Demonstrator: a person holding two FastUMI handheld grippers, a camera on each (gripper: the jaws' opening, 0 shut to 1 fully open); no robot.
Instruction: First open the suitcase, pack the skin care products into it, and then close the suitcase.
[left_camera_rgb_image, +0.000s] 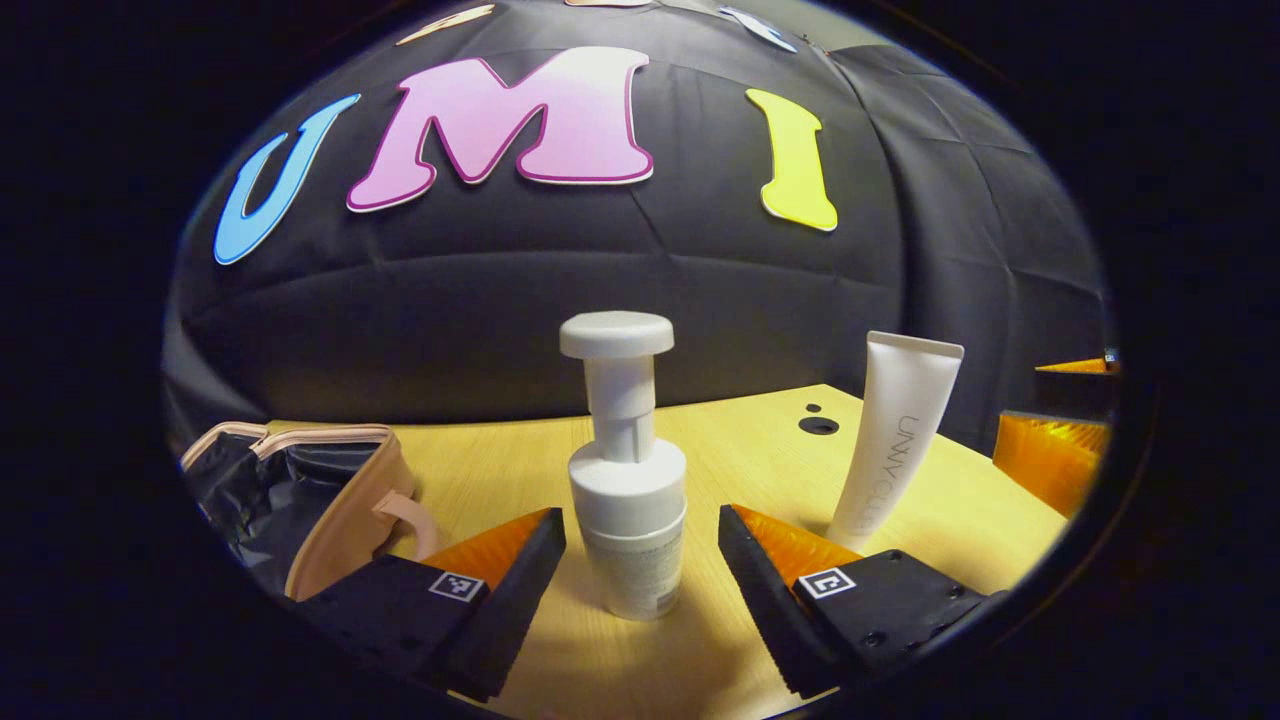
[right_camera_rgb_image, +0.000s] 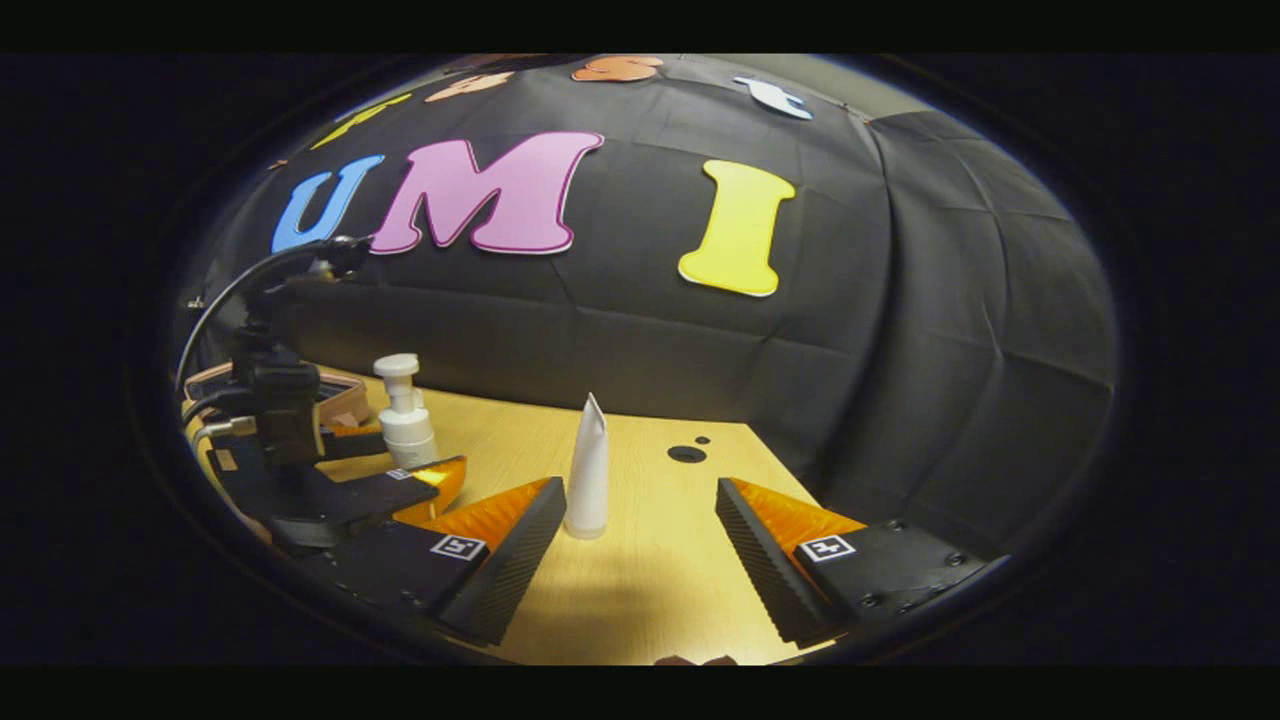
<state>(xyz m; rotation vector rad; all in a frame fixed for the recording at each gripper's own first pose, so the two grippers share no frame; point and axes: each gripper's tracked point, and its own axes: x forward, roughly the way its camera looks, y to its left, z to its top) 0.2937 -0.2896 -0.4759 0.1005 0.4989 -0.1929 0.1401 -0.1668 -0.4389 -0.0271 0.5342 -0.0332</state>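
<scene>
My left hand-held gripper (left_camera_rgb_image: 641, 545) stands wide, its fingers either side of the pump bottle (left_camera_rgb_image: 626, 480) without touching it. The bottle stands upright on the desk (left_camera_rgb_image: 720, 450), white, with a flat round pump head. To its right, a little farther back, the tube (left_camera_rgb_image: 893, 440) stands on its cap, leaning slightly. At the left edge of the left gripper view the case (left_camera_rgb_image: 300, 500) lies open on the desk, pink outside with a dark lining, its rim and a small pull tab toward me.

My right hand-held gripper (right_camera_rgb_image: 640, 530) is also wide, with nothing between its fingers. The tube (right_camera_rgb_image: 588, 470) stands just ahead of it, nearer its left finger, seen edge-on so it tapers to a point. Farther left in the right gripper view I see the bottle (right_camera_rgb_image: 405, 415) with my left hand-held gripper (right_camera_rgb_image: 395, 475) around it, and the case (right_camera_rgb_image: 335, 395) behind. Two dark holes (right_camera_rgb_image: 686, 453) mark the desk (right_camera_rgb_image: 650, 560) near its far edge.
</scene>
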